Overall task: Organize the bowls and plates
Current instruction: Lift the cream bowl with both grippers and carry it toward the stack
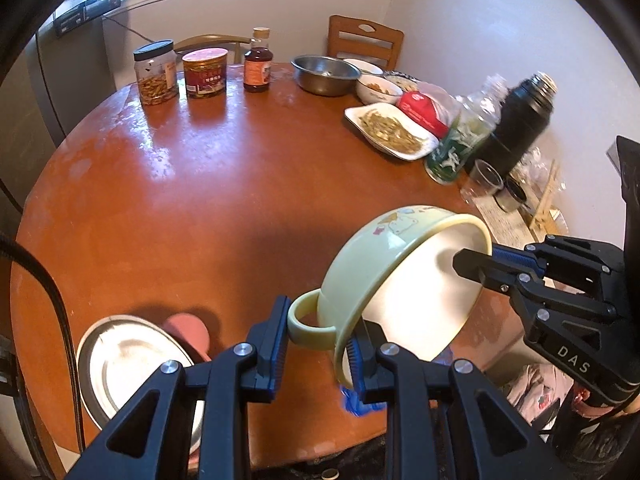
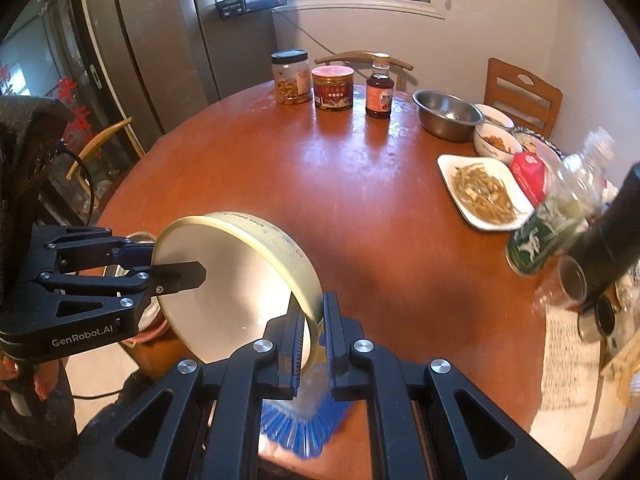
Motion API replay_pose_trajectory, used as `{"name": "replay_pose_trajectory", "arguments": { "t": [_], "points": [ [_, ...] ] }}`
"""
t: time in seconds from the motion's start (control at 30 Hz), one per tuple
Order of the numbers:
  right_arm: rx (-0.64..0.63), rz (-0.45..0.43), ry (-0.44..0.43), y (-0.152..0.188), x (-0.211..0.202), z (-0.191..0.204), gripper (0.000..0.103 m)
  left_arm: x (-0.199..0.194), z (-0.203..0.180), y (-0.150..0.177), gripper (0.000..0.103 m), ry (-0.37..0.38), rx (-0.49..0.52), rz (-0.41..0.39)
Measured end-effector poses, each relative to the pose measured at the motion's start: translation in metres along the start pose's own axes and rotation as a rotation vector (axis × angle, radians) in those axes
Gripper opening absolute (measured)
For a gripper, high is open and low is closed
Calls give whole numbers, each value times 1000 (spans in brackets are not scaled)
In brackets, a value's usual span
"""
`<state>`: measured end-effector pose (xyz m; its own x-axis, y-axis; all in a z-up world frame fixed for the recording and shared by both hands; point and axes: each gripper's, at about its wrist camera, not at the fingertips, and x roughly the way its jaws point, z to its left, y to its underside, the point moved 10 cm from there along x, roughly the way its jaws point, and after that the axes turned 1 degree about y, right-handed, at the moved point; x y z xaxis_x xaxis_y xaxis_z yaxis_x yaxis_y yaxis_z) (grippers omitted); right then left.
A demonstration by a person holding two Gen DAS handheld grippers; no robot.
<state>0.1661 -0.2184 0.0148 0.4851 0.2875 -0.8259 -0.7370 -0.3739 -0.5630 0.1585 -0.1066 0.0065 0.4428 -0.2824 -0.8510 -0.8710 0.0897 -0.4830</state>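
A pale green bowl (image 1: 400, 280) with a cartoon print and a white inside hangs tilted above the near edge of the round brown table (image 1: 208, 184). My left gripper (image 1: 320, 340) is shut on it, one finger outside by the foot ring and one inside the wall. My right gripper (image 1: 480, 266) is shut on the opposite rim. In the right wrist view that rim of the bowl (image 2: 240, 264) passes between the right gripper's (image 2: 314, 340) pads, and the left gripper (image 2: 176, 268) clamps the far wall. A steel plate (image 1: 120, 364) lies on the table at the near left.
At the back right stand a steel bowl (image 1: 325, 73), white bowls with food (image 1: 378, 88) and a rectangular plate of food (image 1: 390, 130). Jars (image 1: 156, 74), a sauce bottle (image 1: 258, 64), a green bottle (image 1: 460, 140), a black flask (image 1: 520, 120) and glasses line the edges. Something blue (image 2: 304, 420) lies below the bowl.
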Motion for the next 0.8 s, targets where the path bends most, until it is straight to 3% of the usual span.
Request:
{"name": "replay_pose_trajectory", "arguments": {
  "t": [0.37,0.8],
  "points": [
    [8,60,21,59,-16,2,9,9,-32,54,27,28,53,49],
    [12,129,-6,73,1,-2,9,32,-32,63,28,6,54,111]
  ]
}}
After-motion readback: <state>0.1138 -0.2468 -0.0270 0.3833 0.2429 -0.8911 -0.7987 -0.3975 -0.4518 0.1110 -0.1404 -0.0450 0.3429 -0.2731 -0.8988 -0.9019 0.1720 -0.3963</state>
